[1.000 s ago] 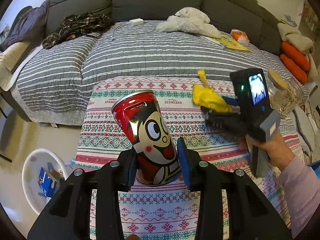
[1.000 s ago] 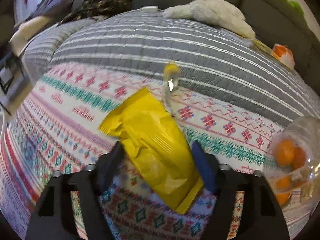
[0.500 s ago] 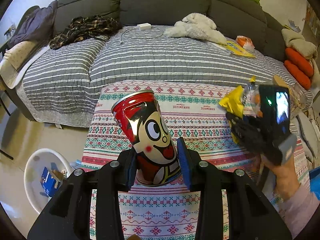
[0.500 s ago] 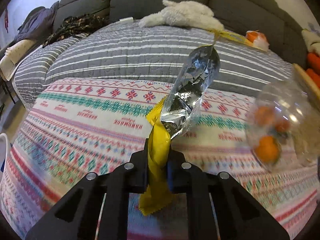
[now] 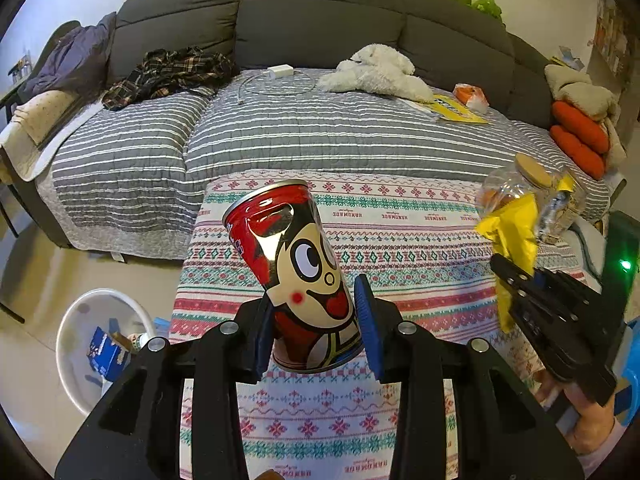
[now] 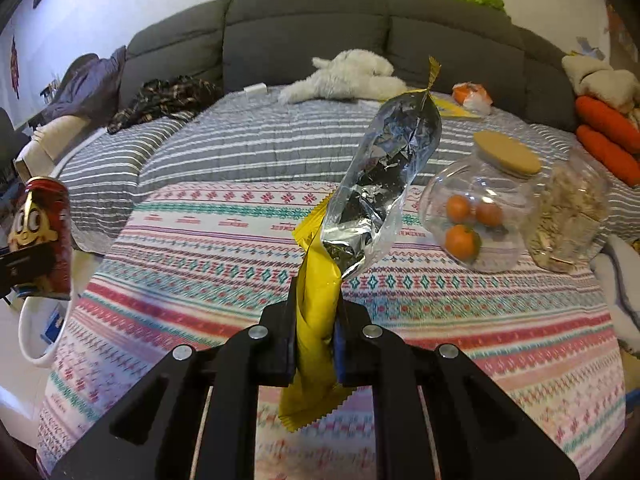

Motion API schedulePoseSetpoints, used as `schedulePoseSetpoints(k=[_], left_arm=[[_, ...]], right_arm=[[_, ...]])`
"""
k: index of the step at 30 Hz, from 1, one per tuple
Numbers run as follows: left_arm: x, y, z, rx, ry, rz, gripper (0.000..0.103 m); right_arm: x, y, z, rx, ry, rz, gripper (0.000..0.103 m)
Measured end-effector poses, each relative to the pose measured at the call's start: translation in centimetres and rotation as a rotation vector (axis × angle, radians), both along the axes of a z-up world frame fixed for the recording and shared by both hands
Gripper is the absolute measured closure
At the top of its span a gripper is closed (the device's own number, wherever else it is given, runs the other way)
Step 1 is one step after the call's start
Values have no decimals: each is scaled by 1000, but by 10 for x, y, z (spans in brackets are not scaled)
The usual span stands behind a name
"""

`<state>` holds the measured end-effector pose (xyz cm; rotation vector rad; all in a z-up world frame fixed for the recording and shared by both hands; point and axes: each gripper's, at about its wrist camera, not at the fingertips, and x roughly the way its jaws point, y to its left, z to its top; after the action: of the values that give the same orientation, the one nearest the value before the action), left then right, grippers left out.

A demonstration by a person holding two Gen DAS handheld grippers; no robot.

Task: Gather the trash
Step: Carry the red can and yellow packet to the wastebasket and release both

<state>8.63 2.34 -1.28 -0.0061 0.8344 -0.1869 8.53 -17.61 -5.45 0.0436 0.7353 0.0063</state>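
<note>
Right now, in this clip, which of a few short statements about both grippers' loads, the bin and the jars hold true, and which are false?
1. The left gripper holds a red cartoon can in its jaws. True.
2. The right gripper is open and carries nothing. False: its jaws are shut on a yellow wrapper with a silver lining.
3. The white bin on the floor already has a blue carton in it. True.
4. The glass jar with the cork lid holds cookies. False: it holds small oranges.
5. The can stands on the patterned cloth. False: it is held above the cloth.
</note>
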Motion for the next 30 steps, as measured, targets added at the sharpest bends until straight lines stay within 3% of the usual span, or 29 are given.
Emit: schedulePoseSetpoints(k=[14,22,30], left_arm=[[-38,50,15,-15,-48,27,68],[-47,97,20,-56,-51,86,68],[-45,152,6,-62,-26,183,68]], right_arm=[[-66,58,25,51,-64,25,90],[-72,116,30,77,-71,121,90],[-69,172,26,113,-56,217,90]])
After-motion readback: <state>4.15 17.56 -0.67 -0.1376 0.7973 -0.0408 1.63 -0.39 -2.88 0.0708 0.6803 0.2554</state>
